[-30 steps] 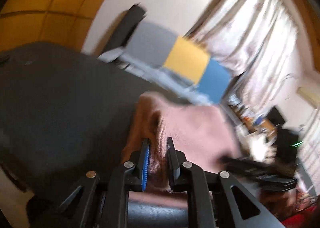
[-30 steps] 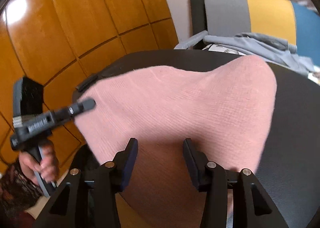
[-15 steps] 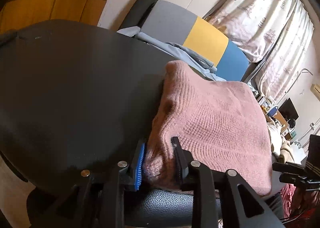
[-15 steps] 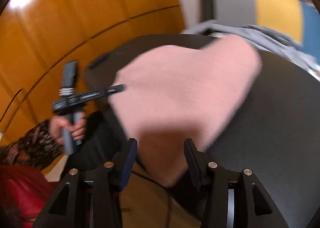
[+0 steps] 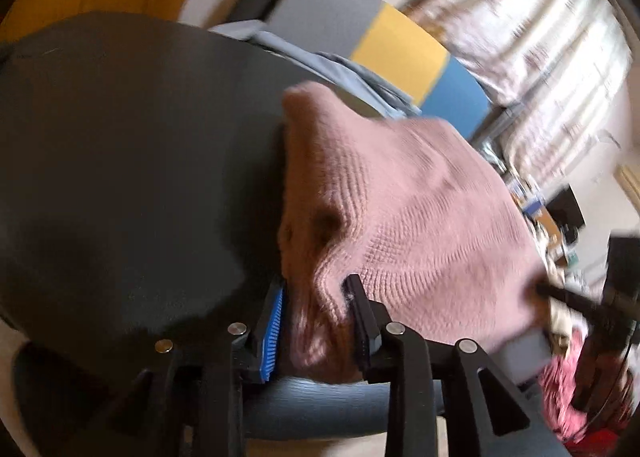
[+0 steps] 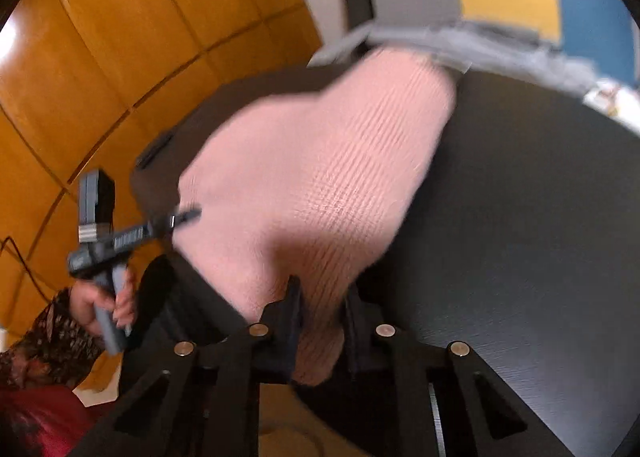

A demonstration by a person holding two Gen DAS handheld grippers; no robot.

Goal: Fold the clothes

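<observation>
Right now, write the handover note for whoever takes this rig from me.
Left gripper: shut on the near edge of the pink knit sweater.
Right gripper: shut on the sweater's other near corner.
The sweater lies across the black table, its far end towards the chair with grey clothes.
Done: both near corners gripped.
Left: make the fold, flatten it, release. How many folds are already in is hard to tell.

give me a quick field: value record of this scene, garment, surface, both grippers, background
garment: pink knit sweater, bunched, lying on the table
surface: dark round table
left hand-held gripper: shut on the sweater's near edge
right hand-held gripper: shut on a sweater corner
background: grey, yellow and blue chair with grey cloth on it, wood panel wall
</observation>
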